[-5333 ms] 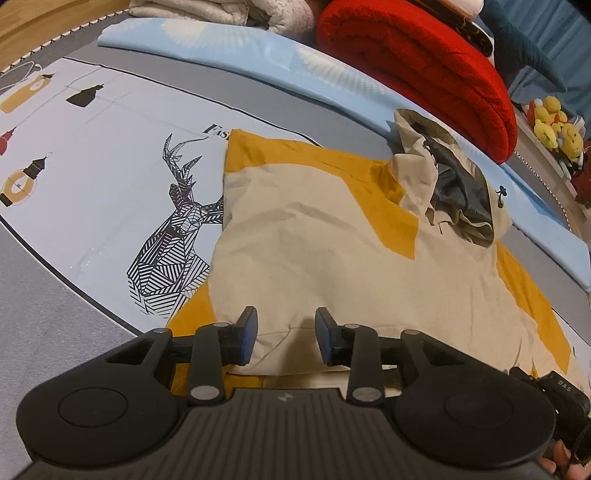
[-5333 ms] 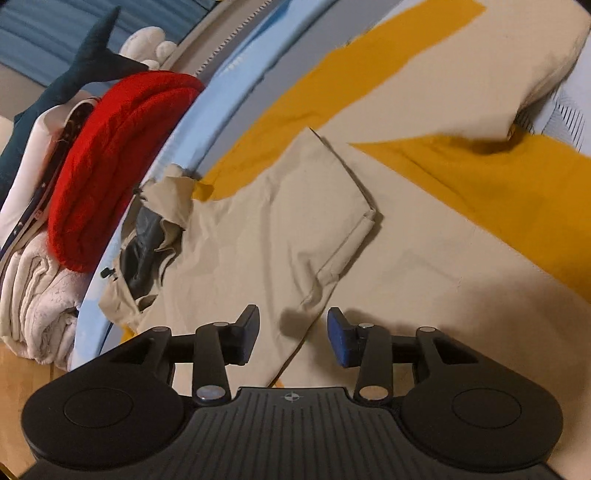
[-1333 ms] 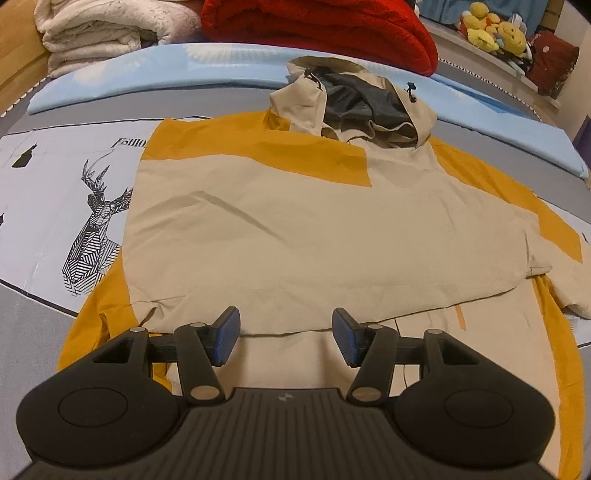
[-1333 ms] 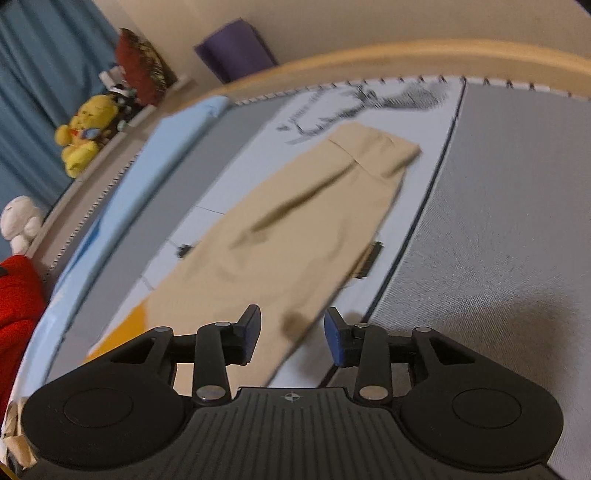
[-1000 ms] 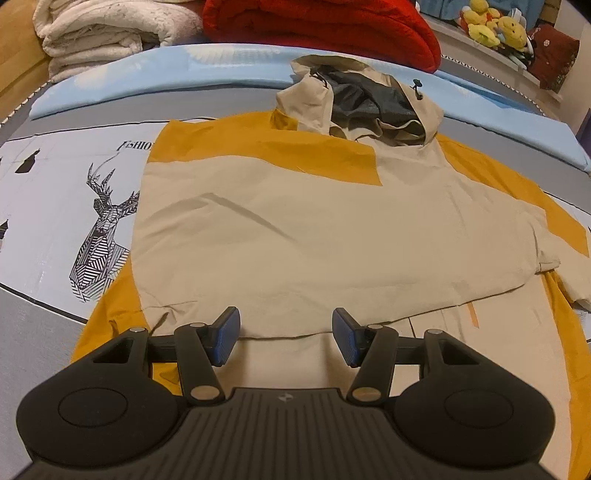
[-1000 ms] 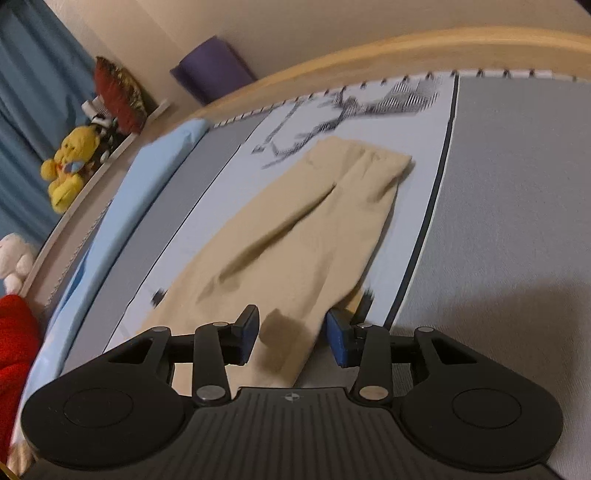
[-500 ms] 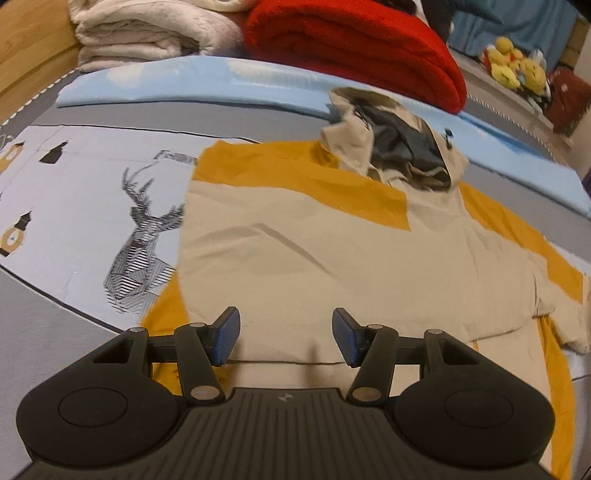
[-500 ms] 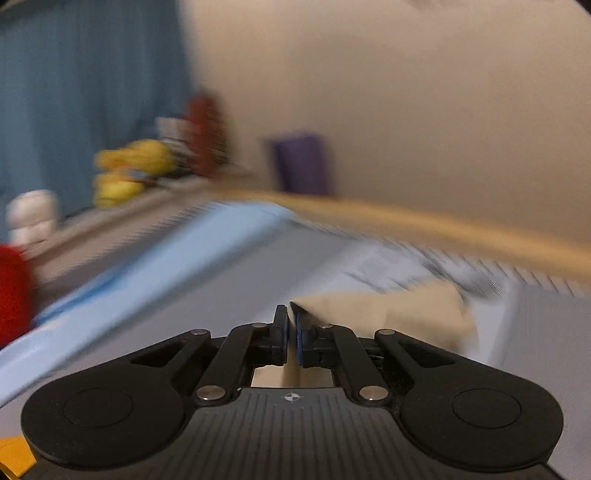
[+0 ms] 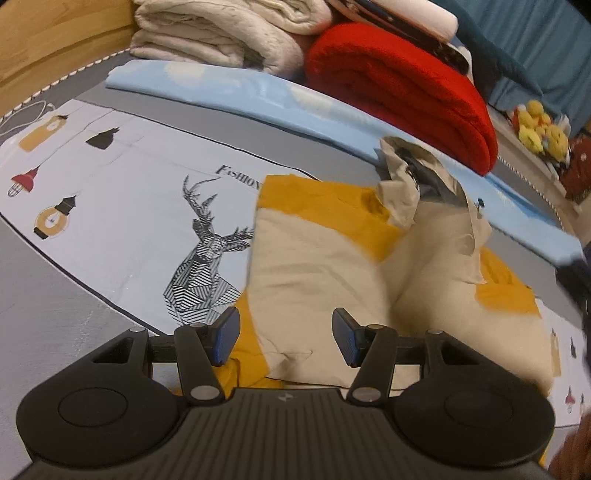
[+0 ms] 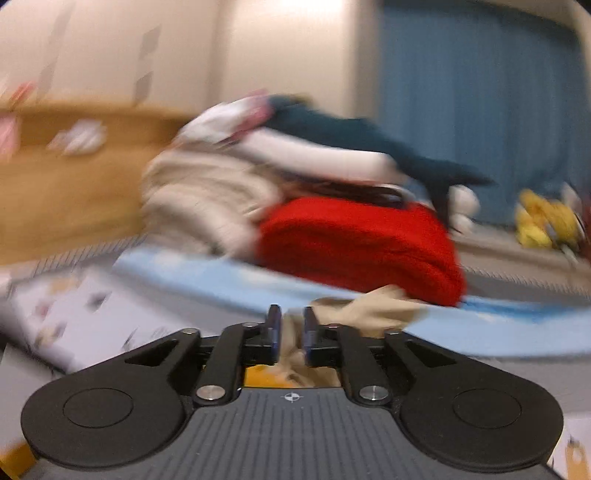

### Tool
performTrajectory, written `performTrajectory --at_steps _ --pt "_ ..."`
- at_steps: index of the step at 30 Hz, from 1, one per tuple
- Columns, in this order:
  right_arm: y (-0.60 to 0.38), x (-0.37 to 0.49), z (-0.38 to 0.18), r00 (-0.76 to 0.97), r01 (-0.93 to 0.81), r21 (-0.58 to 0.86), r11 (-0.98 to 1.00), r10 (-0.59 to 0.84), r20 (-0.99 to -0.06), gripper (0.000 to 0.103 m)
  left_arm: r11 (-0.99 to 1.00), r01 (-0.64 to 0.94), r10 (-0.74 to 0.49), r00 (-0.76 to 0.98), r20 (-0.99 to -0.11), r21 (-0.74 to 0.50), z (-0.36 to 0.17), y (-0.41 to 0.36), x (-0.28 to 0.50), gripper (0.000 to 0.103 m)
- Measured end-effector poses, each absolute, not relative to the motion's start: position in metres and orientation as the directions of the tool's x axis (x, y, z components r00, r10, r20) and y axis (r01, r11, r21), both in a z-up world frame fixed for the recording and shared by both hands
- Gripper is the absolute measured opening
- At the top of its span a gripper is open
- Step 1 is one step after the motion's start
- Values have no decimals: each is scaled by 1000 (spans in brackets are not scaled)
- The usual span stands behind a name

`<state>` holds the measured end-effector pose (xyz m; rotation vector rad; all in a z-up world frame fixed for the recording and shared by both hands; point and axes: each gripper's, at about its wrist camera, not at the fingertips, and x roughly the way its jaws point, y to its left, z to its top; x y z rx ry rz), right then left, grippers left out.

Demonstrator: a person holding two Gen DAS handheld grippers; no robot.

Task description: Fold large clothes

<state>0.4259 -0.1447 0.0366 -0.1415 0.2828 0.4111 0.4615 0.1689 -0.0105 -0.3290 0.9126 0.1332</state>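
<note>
Two handheld grippers work over a beige and mustard hooded jacket (image 9: 325,266) lying on a bed with a printed sheet. The landmark is the black line-drawn deer (image 9: 207,266) printed on that sheet. The jacket lies just beside the deer, its near edge almost touching the antlers, and its body stretches away from the deer across the bed. Its hood (image 9: 424,184) sits at the far end, toward a folded red blanket (image 9: 402,92) and a pile of pale blankets (image 9: 221,33) by the headboard.

The left gripper (image 9: 284,338) hovers on the deer's side of the jacket, above its near hem. Its jaws stand apart with nothing between them, and its blue pads (image 9: 225,334) touch no cloth.

The right gripper (image 10: 290,334) is on the side far from the deer. Its picture is heavily blurred. Its jaws are narrow and opening, with beige cloth between them, and whether the pads press on that cloth cannot be told. From the left view, the jacket's far side appears raised and doubled over toward the deer.

Judging by this, the fold is travelling toward the deer, across the jacket's width, with hood to hem as the crease line. The left gripper is nearer the hem and seems best placed to steady it.
</note>
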Motion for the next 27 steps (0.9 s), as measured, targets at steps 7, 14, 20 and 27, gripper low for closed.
performTrajectory --at_steps 7,14,20,27 --pt "-159 373 81 921 -309 -77 948 277 -275 33 921 -275 -59 599 -799 -274 -13 184 462 60" --pt "-202 344 58 937 -124 116 985 155 -315 41 874 -318 -140 560 -816 -368 -42 199 467 23" --pt "-204 369 19 899 -113 86 990 139 -416 40 868 -323 -172 516 -839 -377 -64 185 475 23" --pt "-211 387 11 883 -121 18 993 115 -455 40 856 -364 -171 473 -864 -369 -85 183 485 31"
